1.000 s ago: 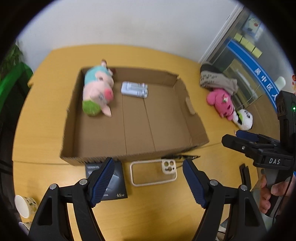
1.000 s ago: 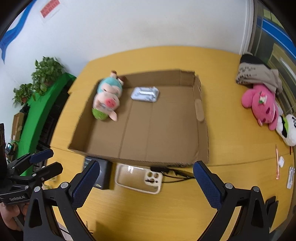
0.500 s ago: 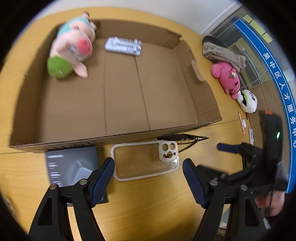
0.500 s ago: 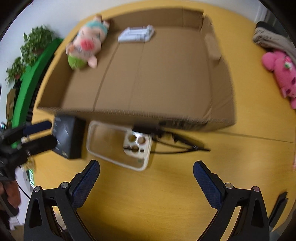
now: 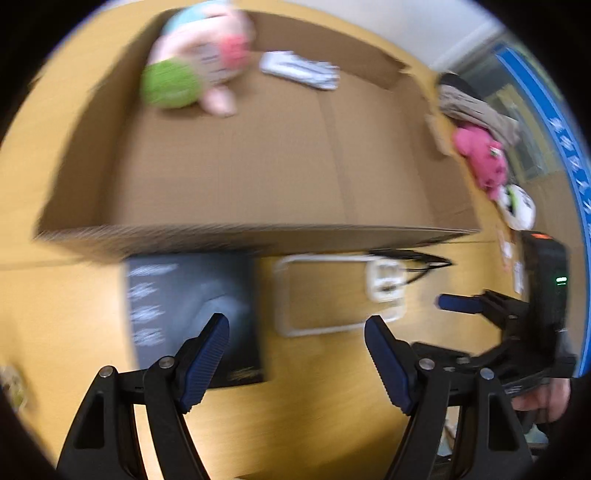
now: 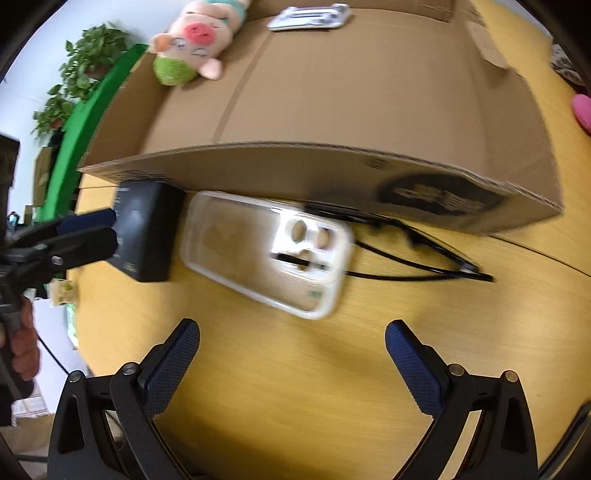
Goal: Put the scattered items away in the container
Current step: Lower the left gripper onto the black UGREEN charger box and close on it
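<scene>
An open cardboard box (image 5: 258, 236) (image 6: 295, 166) holds a pig plush (image 5: 195, 70) (image 6: 195, 37) and a white pack (image 5: 299, 70) (image 6: 310, 16). In front of it on the wooden table lie a black box (image 5: 192, 314) (image 6: 146, 232), a clear phone case (image 5: 340, 295) (image 6: 269, 251) and a black cable (image 5: 413, 258) (image 6: 413, 254). My left gripper (image 5: 295, 354) is open just above the black box and the case. My right gripper (image 6: 291, 362) is open, low over the table in front of the phone case. Each gripper shows in the other's view, the right one (image 5: 480, 306) and the left one (image 6: 74, 236).
A pink plush (image 5: 480, 158), a white plush (image 5: 517, 206) and a grey cloth (image 5: 476, 107) lie to the right of the box. Small items (image 5: 513, 262) lie near the right table edge. Green plants (image 6: 74, 74) stand beyond the table's left side.
Both grippers have dropped and moved forward toward the items in front of the box. The left one now hangs over the black box, the right one nears the phone case.
</scene>
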A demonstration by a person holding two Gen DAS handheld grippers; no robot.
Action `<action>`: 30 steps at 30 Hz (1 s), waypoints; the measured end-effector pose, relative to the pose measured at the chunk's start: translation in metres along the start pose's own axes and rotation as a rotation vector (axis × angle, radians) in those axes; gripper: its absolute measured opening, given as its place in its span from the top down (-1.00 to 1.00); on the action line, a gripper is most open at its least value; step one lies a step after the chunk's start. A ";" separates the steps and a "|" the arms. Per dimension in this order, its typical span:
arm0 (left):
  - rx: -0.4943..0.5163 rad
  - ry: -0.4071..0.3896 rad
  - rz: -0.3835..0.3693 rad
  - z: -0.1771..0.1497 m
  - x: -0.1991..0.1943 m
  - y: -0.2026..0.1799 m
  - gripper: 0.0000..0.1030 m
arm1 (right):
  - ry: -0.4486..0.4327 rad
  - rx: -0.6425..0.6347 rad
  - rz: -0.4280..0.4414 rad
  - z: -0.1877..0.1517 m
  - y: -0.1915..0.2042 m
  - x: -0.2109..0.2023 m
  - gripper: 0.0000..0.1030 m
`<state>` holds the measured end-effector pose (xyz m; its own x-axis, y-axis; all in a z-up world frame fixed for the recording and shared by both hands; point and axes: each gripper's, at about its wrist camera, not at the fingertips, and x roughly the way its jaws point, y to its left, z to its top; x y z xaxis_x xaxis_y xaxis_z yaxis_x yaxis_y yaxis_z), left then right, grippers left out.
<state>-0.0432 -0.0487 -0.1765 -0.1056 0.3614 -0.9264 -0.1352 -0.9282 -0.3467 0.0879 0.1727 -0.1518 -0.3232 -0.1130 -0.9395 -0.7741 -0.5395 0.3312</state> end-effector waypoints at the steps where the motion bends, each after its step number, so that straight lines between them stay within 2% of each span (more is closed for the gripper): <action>1: -0.029 0.000 0.015 -0.002 -0.002 0.014 -0.47 | 0.000 -0.002 0.022 0.003 0.008 0.001 -0.98; 7: -0.081 -0.013 -0.011 -0.002 -0.010 0.065 -0.47 | 0.019 0.011 0.155 0.026 0.060 0.019 -0.98; 16: -0.120 0.129 -0.186 0.000 0.039 0.117 -0.49 | 0.044 -0.108 0.160 0.049 0.139 0.068 -0.98; 18: -0.124 0.122 -0.242 -0.001 0.043 0.119 -0.45 | 0.041 -0.124 0.150 0.052 0.150 0.077 -0.97; 20: -0.115 0.109 -0.266 0.000 0.043 0.119 -0.44 | 0.047 -0.109 0.157 0.058 0.155 0.089 -0.90; 22: -0.101 0.103 -0.272 -0.001 0.044 0.117 -0.43 | 0.054 -0.101 0.158 0.062 0.157 0.098 -0.77; 27: -0.096 0.103 -0.257 0.000 0.042 0.117 -0.29 | 0.039 -0.097 0.146 0.063 0.161 0.104 -0.81; 30: -0.091 0.081 -0.246 -0.003 0.034 0.112 -0.28 | 0.029 -0.093 0.112 0.060 0.169 0.099 -0.78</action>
<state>-0.0589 -0.1406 -0.2472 -0.0011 0.5721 -0.8202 -0.0578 -0.8188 -0.5711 -0.1073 0.1202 -0.1841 -0.3880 -0.2004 -0.8996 -0.6800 -0.5967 0.4262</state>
